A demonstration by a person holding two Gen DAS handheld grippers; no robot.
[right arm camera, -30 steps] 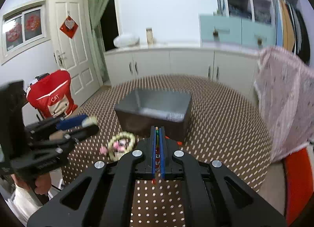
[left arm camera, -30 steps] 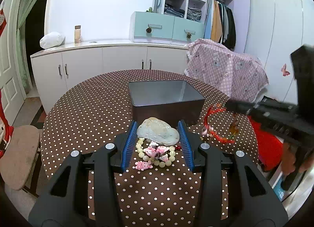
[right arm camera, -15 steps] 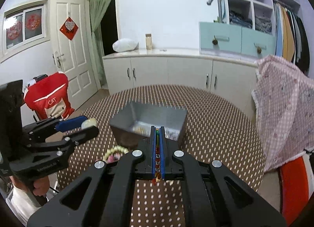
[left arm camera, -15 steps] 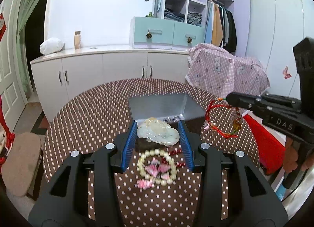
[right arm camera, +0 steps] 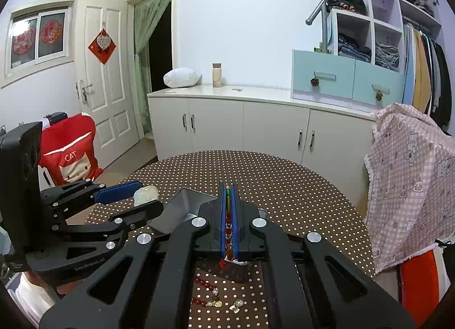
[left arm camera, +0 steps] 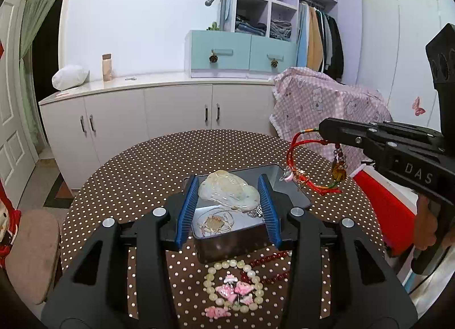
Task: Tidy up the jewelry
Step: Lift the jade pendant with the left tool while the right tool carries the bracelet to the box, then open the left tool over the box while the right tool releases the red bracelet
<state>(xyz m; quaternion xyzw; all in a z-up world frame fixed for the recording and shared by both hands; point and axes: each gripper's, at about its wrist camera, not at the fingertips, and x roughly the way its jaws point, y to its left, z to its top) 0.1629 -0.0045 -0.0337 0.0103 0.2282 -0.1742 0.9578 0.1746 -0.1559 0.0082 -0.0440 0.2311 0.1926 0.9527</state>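
Observation:
My left gripper (left arm camera: 229, 194) is shut on a pale jade carving (left arm camera: 229, 192) and holds it above the open metal box (left arm camera: 244, 236). The box holds a thin chain with an amber pendant (left arm camera: 214, 222). My right gripper (right arm camera: 228, 201) is shut on a red cord bracelet (left arm camera: 310, 181) with hanging charms, held in the air over the box's right edge. The cord shows between the right gripper's pads (right arm camera: 227, 215). The left gripper (right arm camera: 139, 198) with the jade carving (right arm camera: 145, 194) also shows in the right wrist view.
On the dotted round table (left arm camera: 136, 175) in front of the box lie a pale bead bracelet (left arm camera: 233, 286) with pink charms and a dark red bead string (left arm camera: 267, 260). Small earrings (right arm camera: 227, 304) lie near the front. A covered chair (right arm camera: 409, 172) stands right, a cushioned stool (left arm camera: 31, 252) left.
Both grippers rose and moved forward over the box. The jade carving went from table level to above the box opening. The red bracelet lifted clear of the table.

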